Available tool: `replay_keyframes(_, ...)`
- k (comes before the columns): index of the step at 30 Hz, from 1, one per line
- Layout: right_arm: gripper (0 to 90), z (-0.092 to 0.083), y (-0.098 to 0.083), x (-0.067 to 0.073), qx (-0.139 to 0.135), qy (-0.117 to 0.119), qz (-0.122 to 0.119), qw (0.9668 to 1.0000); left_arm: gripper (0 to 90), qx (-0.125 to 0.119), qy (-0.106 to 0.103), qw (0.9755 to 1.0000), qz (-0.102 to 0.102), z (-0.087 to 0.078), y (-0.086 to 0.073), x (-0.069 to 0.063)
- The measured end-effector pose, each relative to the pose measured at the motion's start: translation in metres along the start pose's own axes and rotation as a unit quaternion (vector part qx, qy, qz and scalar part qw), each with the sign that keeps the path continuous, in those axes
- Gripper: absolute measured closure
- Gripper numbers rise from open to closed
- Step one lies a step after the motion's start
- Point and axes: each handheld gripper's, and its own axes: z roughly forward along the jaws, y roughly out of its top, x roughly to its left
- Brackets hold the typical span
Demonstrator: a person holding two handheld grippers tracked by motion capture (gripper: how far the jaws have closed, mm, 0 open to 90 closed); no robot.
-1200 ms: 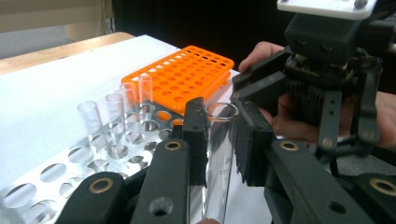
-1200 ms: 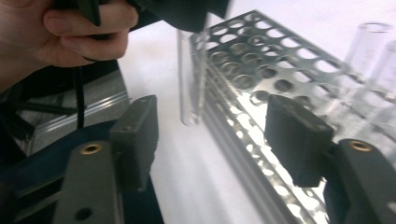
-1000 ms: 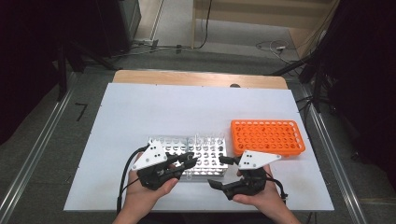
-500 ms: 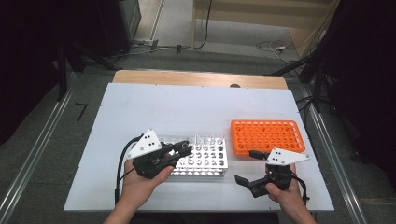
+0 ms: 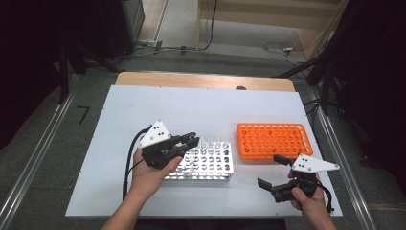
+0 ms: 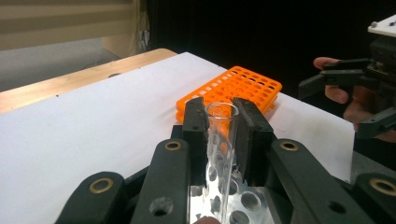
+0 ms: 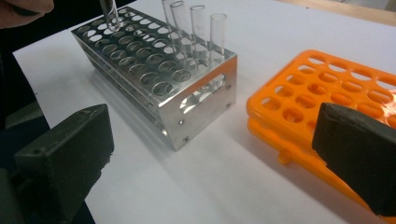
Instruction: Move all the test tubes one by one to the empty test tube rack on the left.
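Observation:
My left gripper is shut on a clear glass test tube and holds it over the left end of a metal tube rack. The tube's round bottom hangs just above the rack's holes. Several more glass tubes stand upright along the rack's far row. An empty orange rack lies to its right. Near the table's front right, my right gripper is open; its jaws have just been opening with nothing between them.
Both racks rest on a white board that covers the table. A strip of wooden tabletop shows at the far edge. Metal rails run along both sides, and cables lie on the floor beyond.
My right gripper has drawn away from the metal rack's front toward the front right and spread its jaws wider. My left gripper has shifted slightly over the rack with the tube.

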Motion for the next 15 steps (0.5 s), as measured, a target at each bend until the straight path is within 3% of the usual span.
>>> replay_keyframes(4,0.0,-0.009,-0.004,-0.006,-0.004,0.003,0.005,1.0000,76.0,-0.004,0.006,1.0000,-0.007,0.005,0.000,0.006)
replay_keyframes(15,0.0,-0.020,-0.014,-0.020,-0.018,-0.035,0.016,0.9991,76.0,-0.010,0.027,0.9995,-0.017,0.016,0.001,0.019)
